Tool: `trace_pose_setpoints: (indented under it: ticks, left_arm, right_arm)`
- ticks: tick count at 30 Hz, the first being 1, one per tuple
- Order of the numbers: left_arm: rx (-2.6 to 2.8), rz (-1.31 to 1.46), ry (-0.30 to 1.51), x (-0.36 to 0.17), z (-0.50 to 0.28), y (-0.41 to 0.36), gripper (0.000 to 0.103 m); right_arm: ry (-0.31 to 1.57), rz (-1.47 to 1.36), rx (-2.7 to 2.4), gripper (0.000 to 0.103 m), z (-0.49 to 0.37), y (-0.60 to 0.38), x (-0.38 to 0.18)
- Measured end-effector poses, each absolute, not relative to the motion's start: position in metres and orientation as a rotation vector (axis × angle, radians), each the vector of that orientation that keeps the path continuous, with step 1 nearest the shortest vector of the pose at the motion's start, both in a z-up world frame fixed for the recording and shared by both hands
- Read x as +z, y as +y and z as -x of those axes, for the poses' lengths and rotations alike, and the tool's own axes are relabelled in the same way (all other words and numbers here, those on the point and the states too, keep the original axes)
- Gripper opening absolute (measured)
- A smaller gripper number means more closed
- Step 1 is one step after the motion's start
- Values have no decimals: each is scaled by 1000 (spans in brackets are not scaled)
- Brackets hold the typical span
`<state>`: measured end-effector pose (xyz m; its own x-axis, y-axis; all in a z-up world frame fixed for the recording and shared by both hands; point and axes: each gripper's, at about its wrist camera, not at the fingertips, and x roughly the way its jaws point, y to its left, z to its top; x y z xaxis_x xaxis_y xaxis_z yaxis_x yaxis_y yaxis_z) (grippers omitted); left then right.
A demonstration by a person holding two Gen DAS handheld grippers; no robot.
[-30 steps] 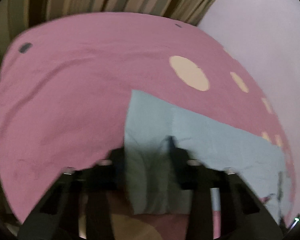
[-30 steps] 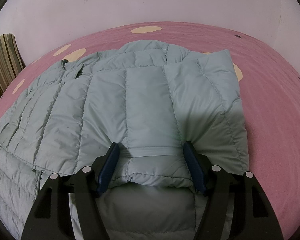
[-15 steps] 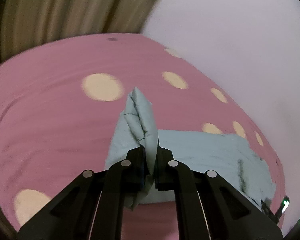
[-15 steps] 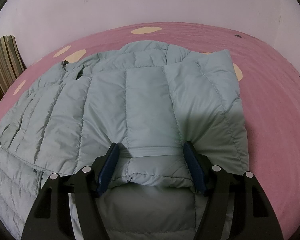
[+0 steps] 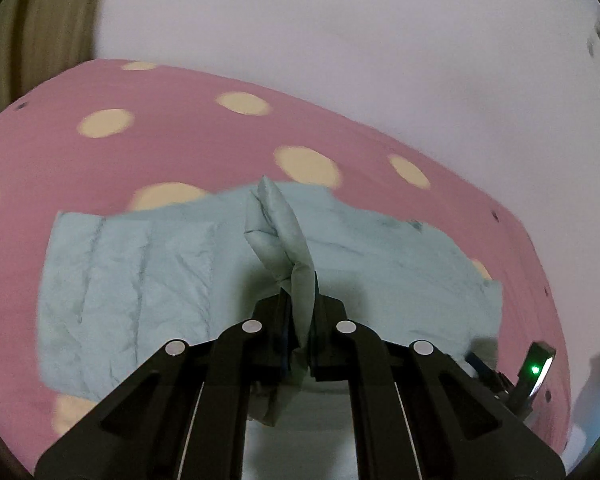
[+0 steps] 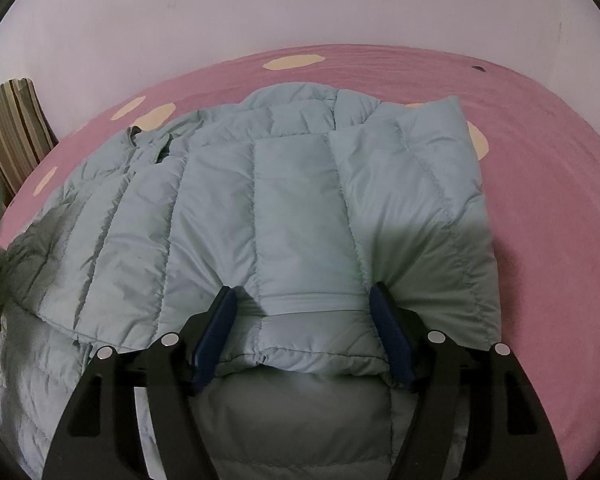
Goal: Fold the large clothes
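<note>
A light blue quilted puffer jacket (image 6: pixel 284 200) lies spread on a pink bed sheet with cream dots (image 6: pixel 540 168). My right gripper (image 6: pixel 306 304) is open, its blue-padded fingers (image 6: pixel 216 328) resting on the jacket's near folded edge, straddling a wide panel. In the left wrist view my left gripper (image 5: pixel 300 312) is shut on a raised fold of the jacket (image 5: pixel 280 232), holding it up above the rest of the jacket (image 5: pixel 132 280) lying flat on the sheet (image 5: pixel 60 160).
A pale wall (image 6: pixel 300 8) runs behind the bed. A striped curtain or cushion (image 6: pixel 12 132) stands at the bed's left end. My right gripper's body with a green light (image 5: pixel 534 368) shows at the lower right of the left wrist view.
My left gripper closed on the jacket's edge, lifted it and swung it over toward the jacket's body. A shadow now falls over the jacket's left side. My right gripper stayed in place.
</note>
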<state>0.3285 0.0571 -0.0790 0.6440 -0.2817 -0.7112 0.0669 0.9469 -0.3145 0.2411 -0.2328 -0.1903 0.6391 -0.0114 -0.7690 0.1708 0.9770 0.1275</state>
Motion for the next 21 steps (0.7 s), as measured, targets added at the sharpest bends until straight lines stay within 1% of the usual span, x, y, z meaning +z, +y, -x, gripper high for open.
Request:
trace_pose_setpoints:
  ticks: [5,9,12,13,14,16,18,20,21]
  left_arm:
    - [-277,189,912,-111,-335,-23,6]
    - [-306,162,974,-139,-338,-62,7]
    - [-315,128,991,-150,-337,-75,17]
    - [-322,119,983,-150,-335,-77,27]
    - [-330,117,978,-148,-332,-78,40]
    - [-341,117,966,-142,-326,-79,53]
    - [-345,114,949,-133,-319,-74,56]
    - [-344,122,928,-123,-310,-66,65]
    - [-339,126,919,-120,-306,-62,66]
  right_arm:
    - [869,-209,-100,70,-244,-231,-191]
    - [866,-218,-96,71,-244,-231,-192]
    - [864,-224,-94,71,-245,-231,-193]
    - [863,-226,-94,71,-244,-231,-193]
    - [863,-227,-94,71,-244,-231,-193]
    - [861,-229,-94,71,-244,-231,-193]
    - [861,-229,-94,72,-244,-231,-193]
    - [862,-230,-95,72,-244,-231,-193]
    - [861,-231,-96,72,-243,-230,-193]
